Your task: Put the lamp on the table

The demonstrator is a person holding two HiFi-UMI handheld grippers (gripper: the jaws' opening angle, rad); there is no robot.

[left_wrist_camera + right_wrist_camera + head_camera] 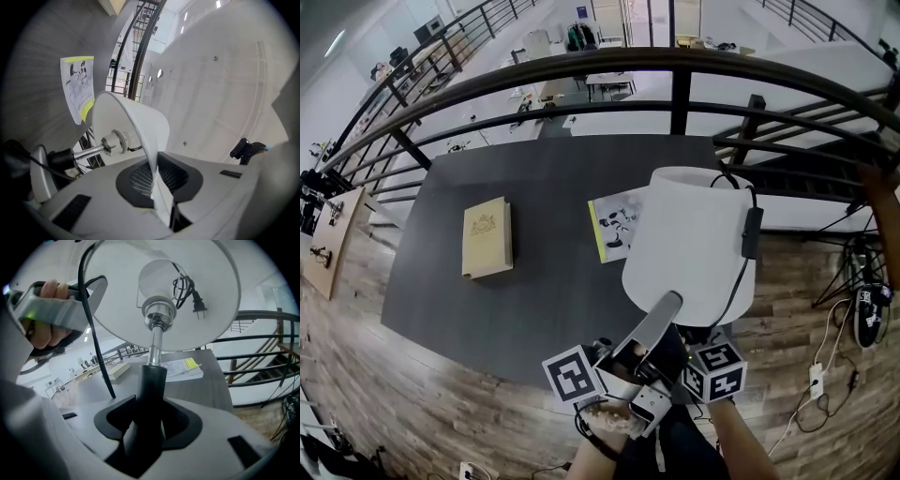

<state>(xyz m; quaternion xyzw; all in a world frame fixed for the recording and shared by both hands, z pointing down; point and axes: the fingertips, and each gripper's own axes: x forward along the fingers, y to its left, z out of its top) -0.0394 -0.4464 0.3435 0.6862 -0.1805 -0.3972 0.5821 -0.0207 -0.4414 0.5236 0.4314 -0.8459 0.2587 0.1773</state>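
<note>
White-shaded, black-stemmed lamp [689,244] — left claw [157,183] pinches shade rim [140,119], right claw [147,416] clamps stem [152,380], prob. to steady it over dark grey worktop [534,281].

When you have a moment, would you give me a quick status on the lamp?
Left gripper shut on the lampshade rim, right gripper shut on the lamp stem. Lamp aloft, not yet on the table. Book and booklet lie on it.
</note>
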